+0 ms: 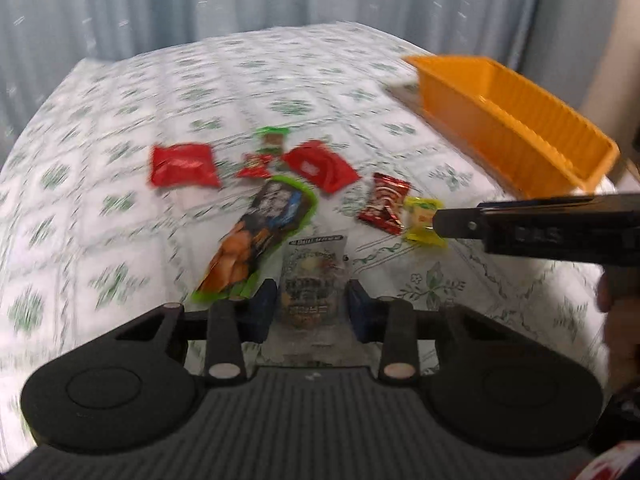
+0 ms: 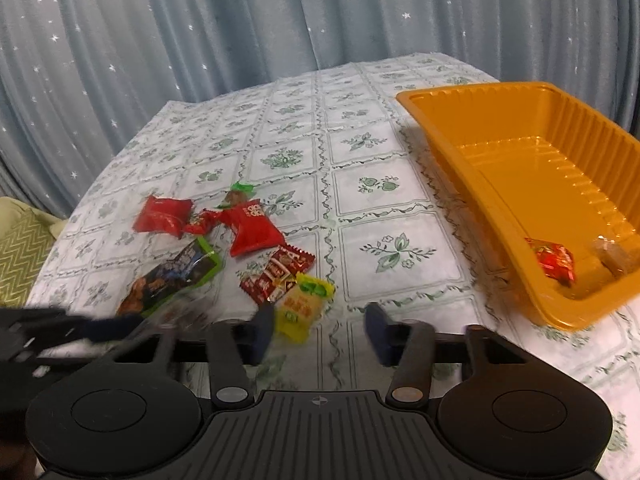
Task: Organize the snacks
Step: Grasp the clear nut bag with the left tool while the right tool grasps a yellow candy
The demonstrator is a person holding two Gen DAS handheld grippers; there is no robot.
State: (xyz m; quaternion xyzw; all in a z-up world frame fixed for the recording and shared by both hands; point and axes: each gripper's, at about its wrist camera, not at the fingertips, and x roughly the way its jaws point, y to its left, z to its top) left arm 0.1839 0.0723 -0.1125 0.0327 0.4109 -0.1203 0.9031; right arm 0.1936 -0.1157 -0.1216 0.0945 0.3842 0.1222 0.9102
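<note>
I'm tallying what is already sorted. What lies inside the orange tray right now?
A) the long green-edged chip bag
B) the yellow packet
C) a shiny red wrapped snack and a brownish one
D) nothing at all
C: the right wrist view shows a shiny red wrapped snack and a brownish one in the near end of the orange tray.

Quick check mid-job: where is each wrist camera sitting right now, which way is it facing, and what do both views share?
Left wrist: behind the left tool, low over the table, facing the clear packet between its open fingers; the right tool juts in.
Right wrist: behind the right tool, aimed across the table at the yellow packet; the left tool shows, blurred.
Shared: the snack pile, orange tray, tablecloth.
</note>
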